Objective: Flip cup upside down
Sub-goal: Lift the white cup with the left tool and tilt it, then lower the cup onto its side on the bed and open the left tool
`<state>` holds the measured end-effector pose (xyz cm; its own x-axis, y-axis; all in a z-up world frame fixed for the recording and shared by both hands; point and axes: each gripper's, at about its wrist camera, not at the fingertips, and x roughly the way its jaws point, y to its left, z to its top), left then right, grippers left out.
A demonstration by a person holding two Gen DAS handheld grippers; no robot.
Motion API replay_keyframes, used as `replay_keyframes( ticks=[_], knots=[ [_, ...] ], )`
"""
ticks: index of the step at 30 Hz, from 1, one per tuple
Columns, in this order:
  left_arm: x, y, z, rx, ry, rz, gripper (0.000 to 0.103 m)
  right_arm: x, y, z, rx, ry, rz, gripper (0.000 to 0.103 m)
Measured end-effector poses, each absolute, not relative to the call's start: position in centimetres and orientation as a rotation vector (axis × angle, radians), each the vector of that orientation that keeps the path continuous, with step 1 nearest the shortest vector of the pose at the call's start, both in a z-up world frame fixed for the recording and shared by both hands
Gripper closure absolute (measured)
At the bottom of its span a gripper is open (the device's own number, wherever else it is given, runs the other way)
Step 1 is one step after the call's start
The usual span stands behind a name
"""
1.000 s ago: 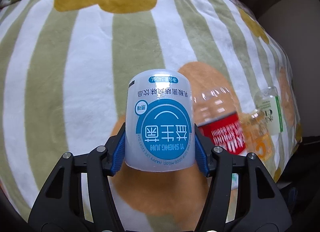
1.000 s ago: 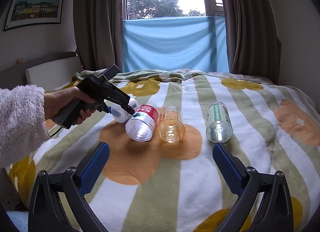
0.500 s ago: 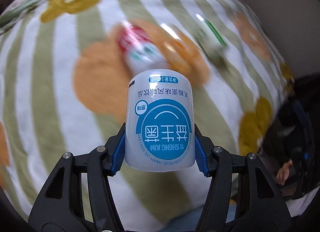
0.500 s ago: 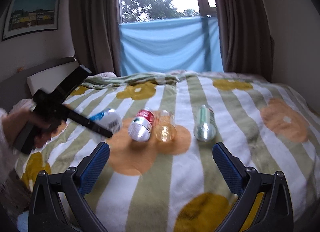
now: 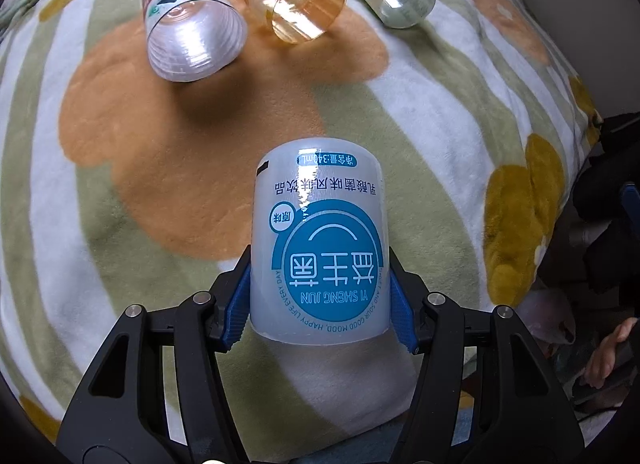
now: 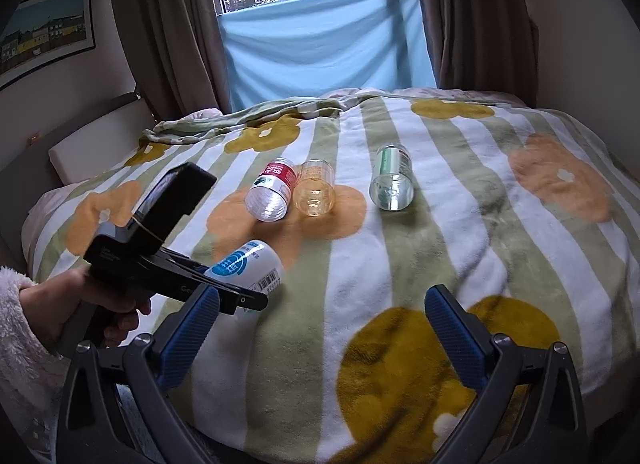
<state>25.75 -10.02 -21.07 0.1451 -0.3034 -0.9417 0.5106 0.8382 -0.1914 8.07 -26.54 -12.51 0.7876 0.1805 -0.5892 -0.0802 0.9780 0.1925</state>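
Observation:
My left gripper (image 5: 320, 304) is shut on a white cup with a blue round label (image 5: 320, 240); its blue pads (image 5: 236, 304) press both sides, and the closed end points away from the camera. In the right wrist view the same cup (image 6: 244, 268) is held tilted, low over the blanket near the bed's front left, in the left gripper (image 6: 240, 296). My right gripper (image 6: 320, 328) is open and empty above the front edge of the bed.
Three more cups lie on their sides on the striped flower blanket (image 6: 460, 224): a clear one with a red label (image 6: 272, 192), an orange one (image 6: 315, 194) and a green-labelled one (image 6: 392, 180). A window and curtains are behind the bed.
My left gripper has carried the white cup away from the row of cups toward the front left of the bed and lowered it. The right gripper stays open.

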Motion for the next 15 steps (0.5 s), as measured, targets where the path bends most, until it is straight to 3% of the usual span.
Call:
replay_keyframes(
  ticks=[5,6,7,8,15],
  knots=[
    [25.3,-9.6,-20.8,0.218,1.314,-0.562,0.045,8.0,-26.7,-12.1,0.168,0.647,0.142,0.000],
    [25.1,-9.5,-20.6,0.229,1.310,-0.553,0.037,7.9,-26.7,-12.0,0.169,0.645,0.145,0.000],
    [24.9,-9.6,-20.4,0.234,1.303,-0.545,0.014,7.9,-26.7,-11.9,0.172,0.645,0.149,0.000],
    [24.7,-9.5,-19.9,0.237,1.293,-0.537,0.001,8.0,-26.9,-11.8,0.177,0.646,0.155,0.000],
    [21.1,-7.1,-15.4,0.244,1.142,-0.468,0.000,10.8,-29.0,-9.3,0.288,0.723,0.353,0.000]
  ],
)
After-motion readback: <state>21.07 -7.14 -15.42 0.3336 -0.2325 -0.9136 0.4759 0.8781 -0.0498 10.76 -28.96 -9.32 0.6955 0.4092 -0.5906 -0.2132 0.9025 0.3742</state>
